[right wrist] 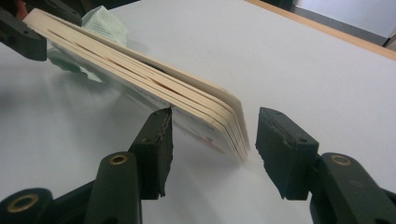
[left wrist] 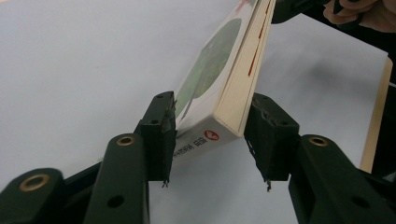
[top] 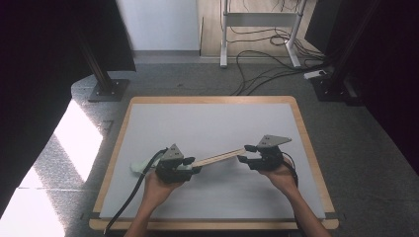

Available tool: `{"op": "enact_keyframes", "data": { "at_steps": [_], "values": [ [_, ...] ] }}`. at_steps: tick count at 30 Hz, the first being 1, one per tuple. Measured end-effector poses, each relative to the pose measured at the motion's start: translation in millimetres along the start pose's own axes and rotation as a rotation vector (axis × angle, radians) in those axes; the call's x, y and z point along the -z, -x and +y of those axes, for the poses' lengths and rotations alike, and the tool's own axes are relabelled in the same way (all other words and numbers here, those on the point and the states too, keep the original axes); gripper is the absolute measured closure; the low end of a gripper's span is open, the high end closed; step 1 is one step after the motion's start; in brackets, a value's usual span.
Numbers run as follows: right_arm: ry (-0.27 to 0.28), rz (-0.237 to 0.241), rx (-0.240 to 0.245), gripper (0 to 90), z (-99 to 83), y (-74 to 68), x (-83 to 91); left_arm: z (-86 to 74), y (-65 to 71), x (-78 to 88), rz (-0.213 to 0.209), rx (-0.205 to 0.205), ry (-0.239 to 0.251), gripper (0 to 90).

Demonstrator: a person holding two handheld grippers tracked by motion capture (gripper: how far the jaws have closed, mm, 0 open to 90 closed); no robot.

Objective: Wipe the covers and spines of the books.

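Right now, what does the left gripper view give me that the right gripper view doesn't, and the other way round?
Left gripper view: the book's cover with its green picture, the printed spine, and the person's right hand at the far end. Right gripper view: the green cloth lying behind the book, and a clear gap between the book's corner and one of the right gripper's fingers. Both: the book's cream page edges between black fingers, and the white table top with its wooden rim.
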State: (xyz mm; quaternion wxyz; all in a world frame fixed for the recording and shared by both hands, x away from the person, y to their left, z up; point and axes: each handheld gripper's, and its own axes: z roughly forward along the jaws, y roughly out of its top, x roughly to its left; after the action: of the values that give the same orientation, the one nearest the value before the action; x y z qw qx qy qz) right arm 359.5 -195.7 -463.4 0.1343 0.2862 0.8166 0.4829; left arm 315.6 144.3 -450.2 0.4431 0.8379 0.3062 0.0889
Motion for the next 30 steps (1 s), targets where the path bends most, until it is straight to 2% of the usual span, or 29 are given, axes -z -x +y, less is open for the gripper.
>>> {"op": "enact_keyframes", "data": {
  "at_steps": [6, 15, 17, 18, 20, 21, 23, 26, 30],
  "values": [
    [-0.012, 0.003, -0.017, 45.2, -8.3, -6.2, 6.2, -7.0, 15.0, -1.9, 0.028, -0.027, -0.011, 50.4],
    [-0.007, 0.022, -0.026, 45.0, -22.6, -18.7, 12.5, -18.5, 31.4, -5.8, 0.057, -0.043, -0.025, 44.0],
    [-0.014, 0.012, -0.025, 45.0, -24.4, -20.6, 13.7, -21.0, 35.0, -7.1, 0.061, -0.048, -0.027, 42.6],
    [-0.017, 0.006, -0.025, 44.7, -25.2, -21.2, 14.1, -22.7, 36.7, -7.7, 0.045, -0.038, -0.027, 42.0],
    [-0.005, 0.002, -0.038, 46.4, -27.7, -21.6, 16.8, -26.2, 36.3, -9.3, -0.026, 0.013, -0.027, 44.7],
    [0.007, 0.019, -0.055, 46.4, -28.7, -21.2, 18.8, -30.0, 37.3, -10.7, -0.018, 0.028, -0.024, 46.5],
    [0.019, 0.023, -0.060, 46.4, -30.5, -22.1, 22.0, -36.4, 39.1, -14.0, 0.029, 0.013, -0.044, 47.3],
    [-0.004, 0.010, -0.044, 46.4, -34.7, -23.4, 20.5, -43.6, 37.0, -17.2, 0.013, 0.034, -0.053, 47.3],
    [-0.015, 0.007, -0.060, 46.4, -41.0, -20.1, 16.7, -46.8, 35.9, -17.3, 0.017, 0.037, -0.063, 45.9]
  ]
}}
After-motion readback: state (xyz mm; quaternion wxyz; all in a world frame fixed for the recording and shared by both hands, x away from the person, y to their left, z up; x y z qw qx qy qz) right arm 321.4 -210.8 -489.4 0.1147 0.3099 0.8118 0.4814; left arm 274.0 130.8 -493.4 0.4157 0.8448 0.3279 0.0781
